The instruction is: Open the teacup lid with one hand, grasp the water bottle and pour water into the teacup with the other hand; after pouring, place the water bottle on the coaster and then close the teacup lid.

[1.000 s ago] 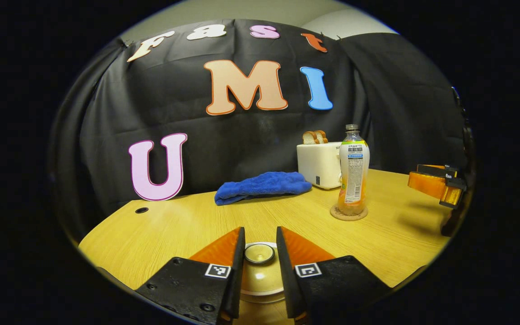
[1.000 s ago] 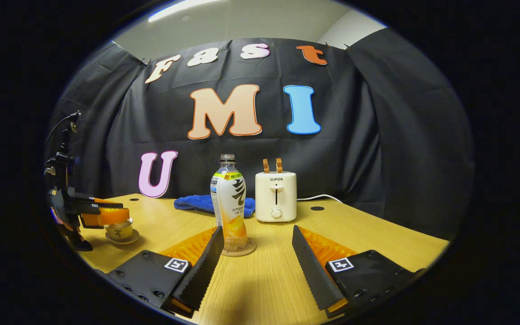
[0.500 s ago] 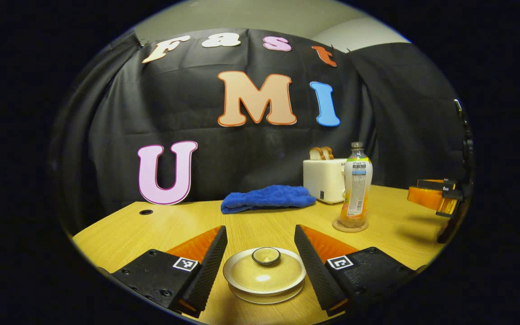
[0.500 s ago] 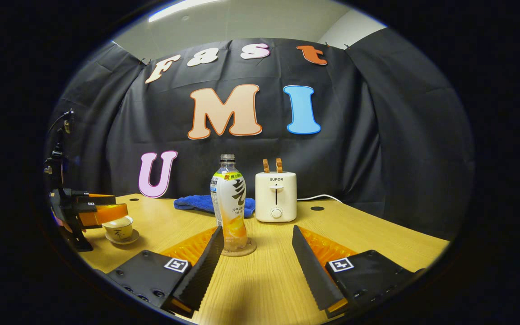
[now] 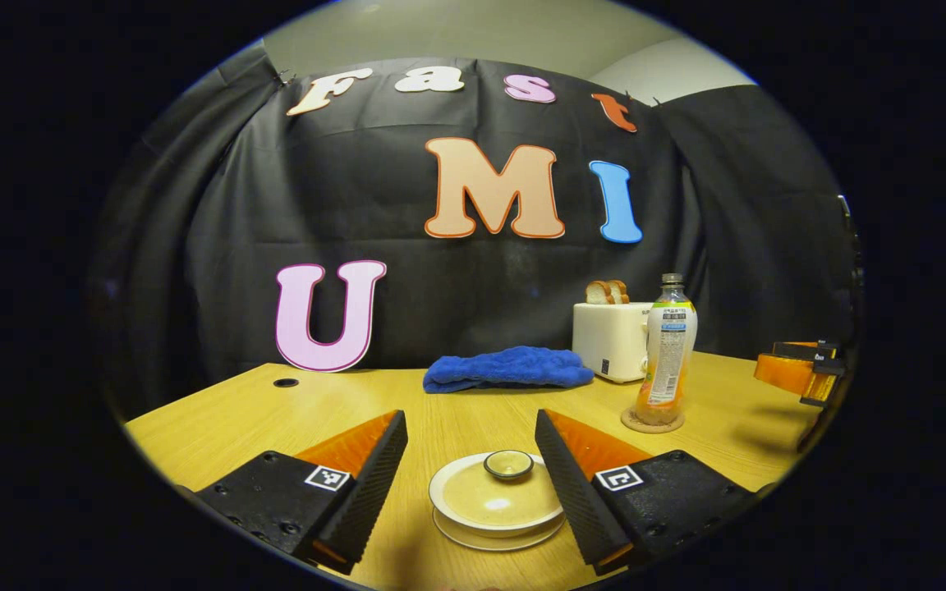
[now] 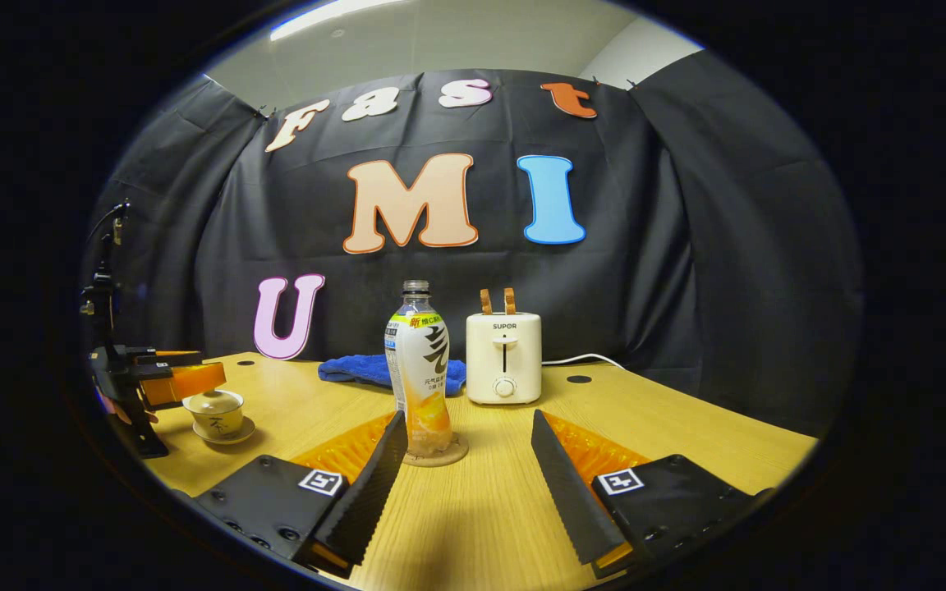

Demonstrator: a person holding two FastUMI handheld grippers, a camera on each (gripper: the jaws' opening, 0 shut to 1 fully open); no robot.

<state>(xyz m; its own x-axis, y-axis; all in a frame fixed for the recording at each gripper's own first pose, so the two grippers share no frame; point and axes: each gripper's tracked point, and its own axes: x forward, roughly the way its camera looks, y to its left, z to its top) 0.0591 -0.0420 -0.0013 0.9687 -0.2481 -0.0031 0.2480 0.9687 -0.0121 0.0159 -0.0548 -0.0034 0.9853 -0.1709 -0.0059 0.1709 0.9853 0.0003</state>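
Observation:
The teacup (image 5: 496,505) stands on its saucer with the lid and its round knob (image 5: 508,464) on top. My left gripper (image 5: 470,447) is open just above and behind it, one finger on each side, touching nothing. In the right gripper view the same teacup (image 6: 215,414) sits at far left beside the left gripper (image 6: 169,379). The water bottle (image 6: 423,369), partly filled with orange liquid, stands upright on a round coaster (image 6: 438,454). My right gripper (image 6: 466,447) is open in front of it, apart from it. In the left gripper view the bottle (image 5: 666,353) stands at right.
A white toaster (image 6: 503,356) holding bread slices and a blue cloth (image 6: 374,370) sit at the back of the wooden table (image 6: 670,435). A cable hole (image 5: 285,382) lies at far left. The black booth wall closes the back.
My left gripper let go of the lid knob, opened wide and drew back from the teacup; the lid rests on the cup. The right gripper and bottle stayed still.

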